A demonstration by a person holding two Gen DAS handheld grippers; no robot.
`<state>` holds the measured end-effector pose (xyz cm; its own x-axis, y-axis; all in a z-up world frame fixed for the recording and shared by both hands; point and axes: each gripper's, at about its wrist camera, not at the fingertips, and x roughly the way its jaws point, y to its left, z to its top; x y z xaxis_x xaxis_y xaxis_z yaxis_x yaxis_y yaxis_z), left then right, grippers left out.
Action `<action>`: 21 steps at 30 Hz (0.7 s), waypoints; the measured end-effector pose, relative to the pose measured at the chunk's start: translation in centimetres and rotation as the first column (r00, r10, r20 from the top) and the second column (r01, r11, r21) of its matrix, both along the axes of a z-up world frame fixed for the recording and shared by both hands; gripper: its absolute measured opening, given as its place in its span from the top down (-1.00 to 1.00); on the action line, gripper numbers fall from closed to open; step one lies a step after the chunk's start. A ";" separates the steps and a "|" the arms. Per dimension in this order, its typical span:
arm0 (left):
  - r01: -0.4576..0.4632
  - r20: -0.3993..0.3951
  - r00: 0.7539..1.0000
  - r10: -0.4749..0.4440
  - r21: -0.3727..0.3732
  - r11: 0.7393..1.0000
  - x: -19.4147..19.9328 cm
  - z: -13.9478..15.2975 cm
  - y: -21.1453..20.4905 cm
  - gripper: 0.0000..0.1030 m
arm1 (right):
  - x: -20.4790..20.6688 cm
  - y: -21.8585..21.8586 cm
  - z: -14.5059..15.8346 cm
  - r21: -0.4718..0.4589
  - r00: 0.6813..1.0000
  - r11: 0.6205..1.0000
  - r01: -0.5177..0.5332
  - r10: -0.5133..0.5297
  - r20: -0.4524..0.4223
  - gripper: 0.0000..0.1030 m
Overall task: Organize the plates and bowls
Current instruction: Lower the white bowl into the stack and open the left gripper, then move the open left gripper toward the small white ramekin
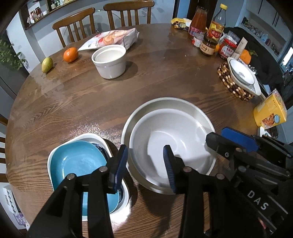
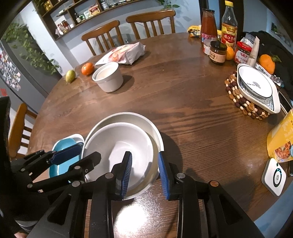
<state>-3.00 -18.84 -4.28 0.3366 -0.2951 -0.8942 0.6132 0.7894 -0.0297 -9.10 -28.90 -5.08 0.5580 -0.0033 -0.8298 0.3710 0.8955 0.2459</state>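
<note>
Left-wrist view looks down on a round dark-brown wooden table whose grain shines under the light. Nearest on it, a white ceramic bowl nested in a wider pale bowl serves as the landmark. The left gripper hangs over this stack's near left rim, its blue-padded fingers spread apart; one pad stands outside the rim, the other over the bowl's inside, and neither visibly presses on it. Just left of the stack sits a blue square dish stacked in a white square dish. The right gripper is at the stack's near right side, its blue pads parted astride the rim with a gap at each side, pinching nothing. Farther back and left of the stack stands a white round ceramic pot, with an orange tangerine and a green pear beyond it to the left. Back and right of the stack, a white patterned dish rests on a wooden bead trivet. Behind it cluster sauce jars and bottles. Two wooden chairs stand at the far edge, before wall shelves.
</note>
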 end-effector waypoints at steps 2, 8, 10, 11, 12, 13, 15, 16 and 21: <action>-0.007 0.003 1.000 0.007 -0.015 1.000 0.1 0.5 0.3 0.05 | -0.2 0.0 0.2 0.000 1.000 1.000 0.003 -0.003 0.005 0.35; -0.065 0.023 0.998 0.066 -0.055 0.996 1.1 2.1 1.7 -0.26 | -0.8 -0.4 0.8 0.009 0.999 1.000 0.025 -0.025 0.027 0.23; -0.081 0.026 0.996 0.083 -0.061 0.995 1.3 2.5 2.1 -0.32 | -1.0 -0.5 1.0 0.017 0.999 0.999 0.027 -0.027 0.034 0.23; -0.090 0.029 0.995 0.092 -0.064 0.994 1.4 2.6 2.3 -0.38 | -1.0 -0.6 1.0 0.025 0.999 0.999 0.026 -0.027 0.036 0.22; -0.101 0.038 0.994 0.104 -0.068 0.993 1.4 2.8 2.5 -0.41 | -1.1 -0.6 1.1 0.029 0.999 0.999 0.026 -0.027 0.037 0.22; -0.106 0.048 0.993 0.110 -0.071 0.992 1.4 3.0 2.7 -0.42 | -1.1 -0.6 1.2 0.032 0.999 0.999 0.024 -0.026 0.041 0.19; -0.112 0.059 0.991 0.116 -0.076 0.991 1.4 3.3 3.0 -0.51 | -1.3 -0.6 1.7 0.033 0.998 0.999 0.019 -0.020 0.056 -0.04; -0.115 0.060 0.991 0.120 -0.081 0.990 1.4 3.5 3.2 -0.52 | -1.3 -0.6 1.9 0.034 0.998 0.999 0.020 -0.022 0.066 -0.15; -0.149 0.071 0.985 0.157 -0.106 0.983 2.2 4.4 4.3 -0.74 | -1.4 -0.7 3.0 0.049 0.994 0.999 0.001 -0.006 0.107 -0.24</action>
<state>-0.83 -14.57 0.10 0.4527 -0.3211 -0.8318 0.4890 0.8695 -0.0695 -10.55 -29.58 -2.05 0.6437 0.0340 -0.7645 0.3431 0.8801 0.3280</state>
